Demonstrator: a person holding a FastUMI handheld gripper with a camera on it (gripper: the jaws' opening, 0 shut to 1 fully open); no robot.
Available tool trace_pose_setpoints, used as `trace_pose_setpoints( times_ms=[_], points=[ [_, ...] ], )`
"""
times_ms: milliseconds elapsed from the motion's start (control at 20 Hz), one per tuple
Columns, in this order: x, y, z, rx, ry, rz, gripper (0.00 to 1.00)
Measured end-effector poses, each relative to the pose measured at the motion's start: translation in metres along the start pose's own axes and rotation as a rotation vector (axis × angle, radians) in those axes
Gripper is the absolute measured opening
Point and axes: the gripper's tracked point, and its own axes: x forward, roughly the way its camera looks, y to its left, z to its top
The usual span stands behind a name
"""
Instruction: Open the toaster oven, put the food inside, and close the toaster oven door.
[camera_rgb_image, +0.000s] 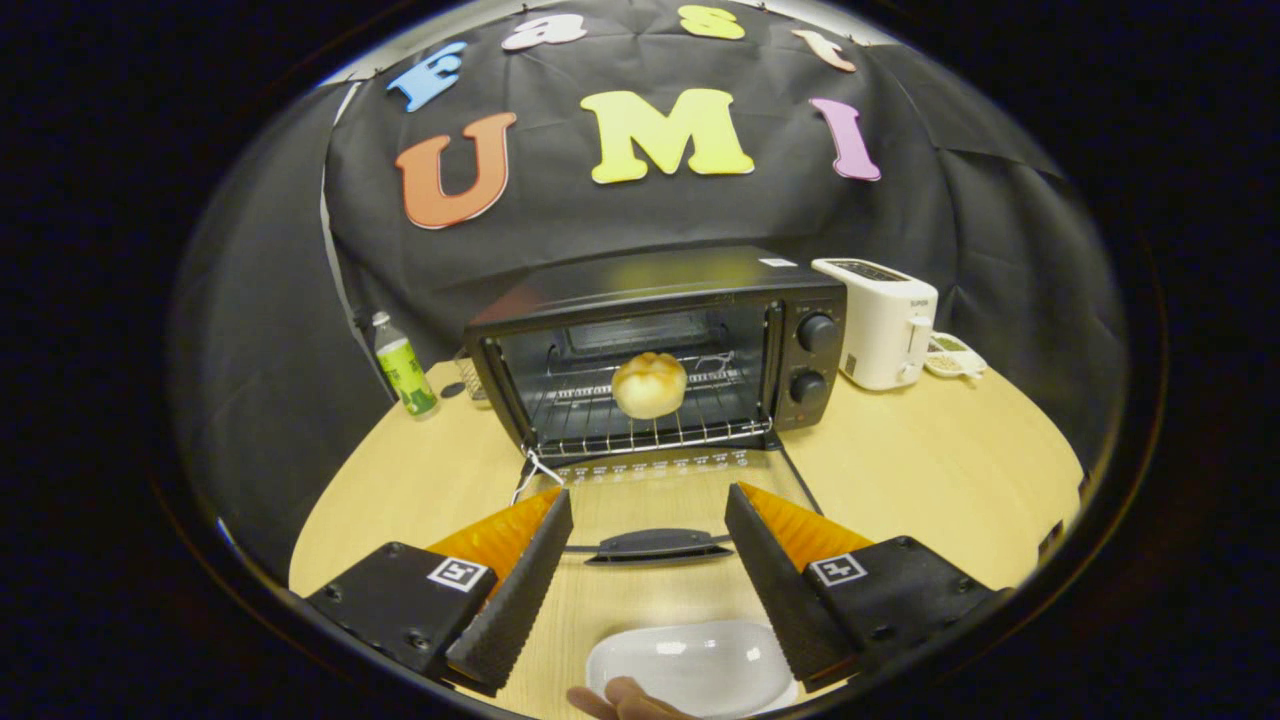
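Note:
The black toaster oven (690, 300) stands at the back of the wooden table with its glass door (665, 490) folded down flat toward me. A round bun (650, 385) rests on the wire rack (600, 425) inside the oven. The door's handle (658, 545) lies between my fingers, near their tips. My gripper (648, 520) is open and holds nothing. Just below the fingers sits an empty white plate (690, 665).
A white toaster (885, 320) stands right of the oven, with a small dish (955, 357) beside it. A bottle with a green label (403, 365) stands to the oven's left. A person's fingertips (625, 700) touch the plate's near rim.

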Motion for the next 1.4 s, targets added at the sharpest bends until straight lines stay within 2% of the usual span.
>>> trace_pose_setpoints(
  times_ms=[200,500,650,1200,1400],
  points=[
    [0.007,0.004,-0.028,-0.046,0.051,-0.001,1.00],
    [0.025,0.001,-0.076,-0.023,0.182,-0.018,1.00],
    [0.032,0.002,-0.085,-0.023,0.203,-0.010,1.00],
    [0.051,-0.010,-0.083,0.035,0.201,-0.038,1.00],
    [0.048,-0.010,-0.071,0.011,0.172,-0.052,1.00]
  ],
)
